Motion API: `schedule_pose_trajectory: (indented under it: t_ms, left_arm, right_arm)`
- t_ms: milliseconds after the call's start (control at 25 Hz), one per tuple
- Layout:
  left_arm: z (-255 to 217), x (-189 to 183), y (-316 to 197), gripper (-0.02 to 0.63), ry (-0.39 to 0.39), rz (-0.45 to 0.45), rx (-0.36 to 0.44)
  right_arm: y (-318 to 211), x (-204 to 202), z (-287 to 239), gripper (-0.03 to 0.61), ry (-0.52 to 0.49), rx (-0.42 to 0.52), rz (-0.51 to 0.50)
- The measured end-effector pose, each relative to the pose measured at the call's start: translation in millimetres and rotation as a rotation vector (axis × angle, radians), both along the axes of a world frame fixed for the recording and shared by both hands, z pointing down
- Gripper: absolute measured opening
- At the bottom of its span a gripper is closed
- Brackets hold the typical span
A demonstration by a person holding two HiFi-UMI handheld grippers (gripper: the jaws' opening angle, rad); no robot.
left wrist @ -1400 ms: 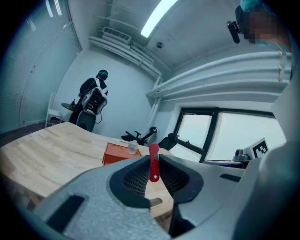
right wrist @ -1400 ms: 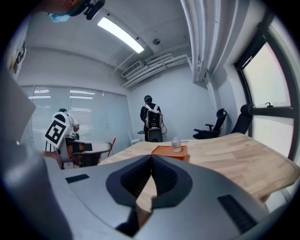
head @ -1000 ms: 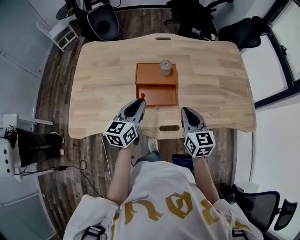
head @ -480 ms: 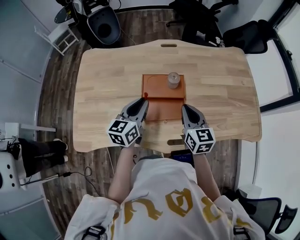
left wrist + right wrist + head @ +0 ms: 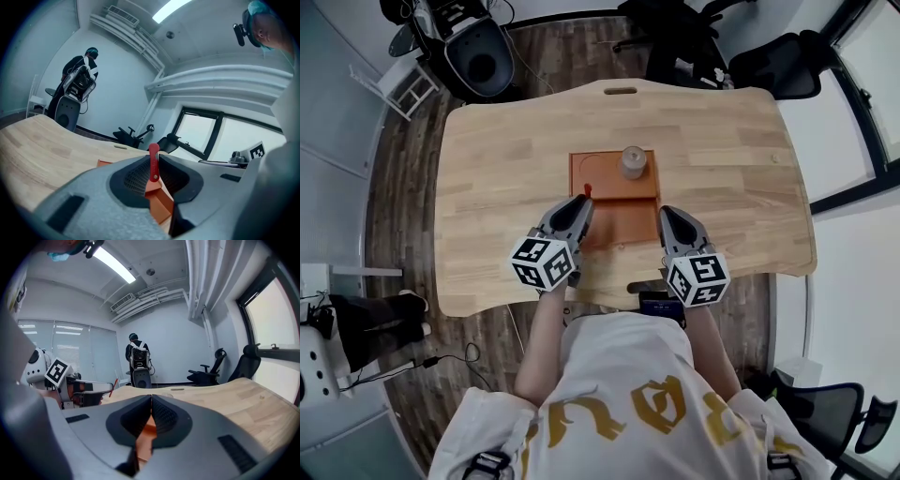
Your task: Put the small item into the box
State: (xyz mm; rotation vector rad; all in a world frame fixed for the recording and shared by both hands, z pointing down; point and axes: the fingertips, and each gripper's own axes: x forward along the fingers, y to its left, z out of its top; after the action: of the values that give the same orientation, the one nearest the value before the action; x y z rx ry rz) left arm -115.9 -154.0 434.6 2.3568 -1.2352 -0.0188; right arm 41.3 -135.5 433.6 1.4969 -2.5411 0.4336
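An orange box (image 5: 619,223) lies open in the middle of the wooden table (image 5: 497,178). A grey cylinder (image 5: 632,161) stands on its far half. My left gripper (image 5: 584,199) is shut on a small thin red item (image 5: 588,192) at the box's left edge. In the left gripper view the red item (image 5: 153,162) stands upright between the jaws of the left gripper (image 5: 153,157), with the box (image 5: 161,207) just below. My right gripper (image 5: 664,214) is shut and holds nothing, beside the box's right edge. The right gripper view shows the right gripper (image 5: 151,401) above the box (image 5: 147,431).
A slot (image 5: 641,284) is cut in the table near its front edge and another slot (image 5: 620,91) at the far edge. Black office chairs (image 5: 773,64) stand behind the table to the right. A machine with a round black base (image 5: 478,56) stands at the far left.
Both grippers have moved forward from the table's front edge to either side of the box. The left one still holds the red item.
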Motion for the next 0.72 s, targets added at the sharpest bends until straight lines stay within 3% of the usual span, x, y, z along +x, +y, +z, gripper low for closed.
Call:
schedule_pose_trajectory:
  t_ms: [720]
  left_arm:
    - [16.8,-8.9,-16.7,0.057,0.001,-0.026,-0.035]
  right_arm:
    - [-20.5,-2.3,23.0,0.012,-0.004,-0.049,-0.017]
